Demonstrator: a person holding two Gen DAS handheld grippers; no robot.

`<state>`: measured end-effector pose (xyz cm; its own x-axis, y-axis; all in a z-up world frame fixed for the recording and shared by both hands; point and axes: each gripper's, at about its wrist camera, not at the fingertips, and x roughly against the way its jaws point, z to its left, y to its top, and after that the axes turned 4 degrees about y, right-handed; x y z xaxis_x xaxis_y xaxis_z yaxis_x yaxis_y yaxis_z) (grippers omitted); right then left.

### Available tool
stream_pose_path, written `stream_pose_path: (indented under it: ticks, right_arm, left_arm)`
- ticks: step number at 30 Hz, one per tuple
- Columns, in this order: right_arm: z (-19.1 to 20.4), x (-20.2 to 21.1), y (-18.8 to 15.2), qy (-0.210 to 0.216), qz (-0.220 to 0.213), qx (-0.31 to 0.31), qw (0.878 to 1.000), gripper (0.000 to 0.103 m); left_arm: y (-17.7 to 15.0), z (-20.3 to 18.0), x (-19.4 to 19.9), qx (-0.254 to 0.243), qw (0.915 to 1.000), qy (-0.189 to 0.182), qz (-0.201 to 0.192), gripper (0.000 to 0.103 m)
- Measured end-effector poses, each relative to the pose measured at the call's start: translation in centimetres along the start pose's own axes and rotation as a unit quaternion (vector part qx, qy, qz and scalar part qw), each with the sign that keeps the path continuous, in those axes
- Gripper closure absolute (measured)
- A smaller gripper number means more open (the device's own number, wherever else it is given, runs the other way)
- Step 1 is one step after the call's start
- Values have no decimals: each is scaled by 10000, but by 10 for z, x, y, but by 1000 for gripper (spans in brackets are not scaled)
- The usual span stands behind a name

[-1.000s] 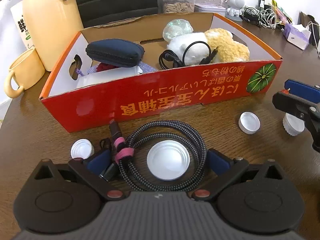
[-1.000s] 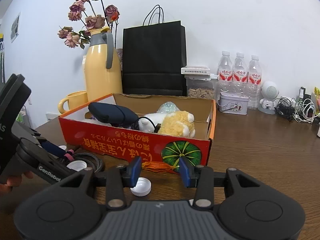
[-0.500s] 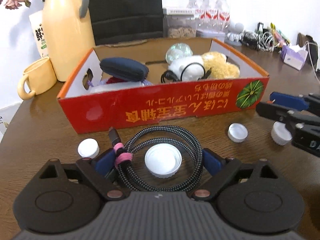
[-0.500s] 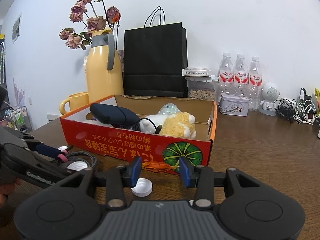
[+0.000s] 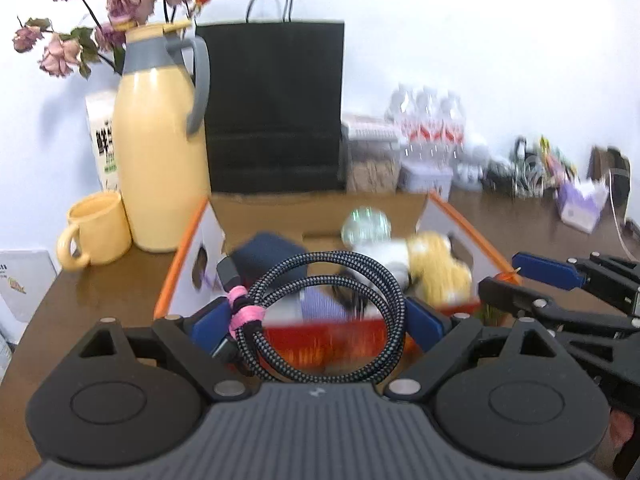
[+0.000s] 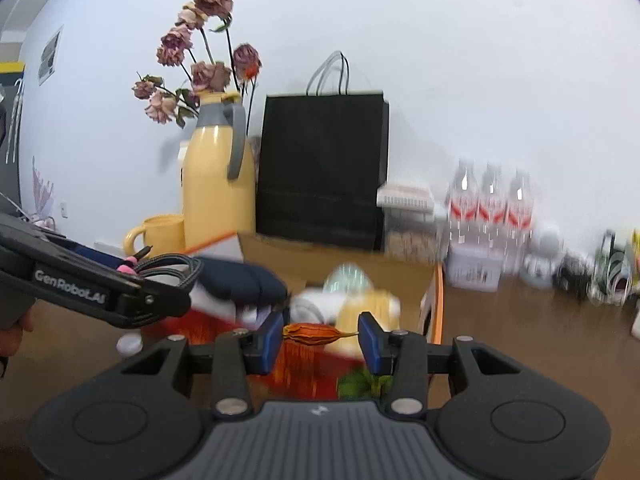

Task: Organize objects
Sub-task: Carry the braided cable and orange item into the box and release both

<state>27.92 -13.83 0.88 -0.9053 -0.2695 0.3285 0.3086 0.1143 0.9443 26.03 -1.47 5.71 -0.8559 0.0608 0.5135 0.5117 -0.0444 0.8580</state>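
Observation:
My left gripper is shut on a coiled braided cable with a pink tie and holds it in the air in front of the red cardboard box. The cable also shows in the right wrist view, held by the left gripper. My right gripper is shut on a small orange dried pod and holds it above the box's front edge. The box holds a dark blue pouch, a plush toy and a clear ball.
A yellow jug with dried flowers, a yellow mug and a black paper bag stand behind the box. Water bottles, a tin and tangled cables sit at the back right. A white cap lies on the table.
Both grippers have risen from the table. The left lifted the coiled cable off the white lid and up to box height. The right lifted the orange pod.

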Motion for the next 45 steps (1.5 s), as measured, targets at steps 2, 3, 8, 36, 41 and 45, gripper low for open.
stream_pose_path:
  ticks: [2, 3, 8, 36, 41, 45]
  right_arm:
    - [3, -9, 14, -28, -59, 99, 9999, 63]
    - [4, -15, 20, -50, -75, 134, 9999, 63]
    - [1, -55, 41, -171, 10, 150, 9997, 63]
    - [-43, -150, 32, -651, 537, -386, 9957, 1]
    - [-43, -149, 32, -619, 578, -432, 9955, 0]
    - [-42, -148, 33, -605, 569, -425, 9956, 0]
  left_arm:
    - [10, 2, -7, 107, 9999, -4, -109, 10]
    - [14, 3, -11, 153, 9998, 8, -159, 10]
    - [33, 9, -38, 389, 9986, 135, -343, 10]
    - [43, 25, -121, 659, 9956, 562, -351, 0]
    - [43, 25, -122, 677, 9956, 562, -326, 0]
    - [42, 24, -120, 649, 9959, 536, -331, 0]
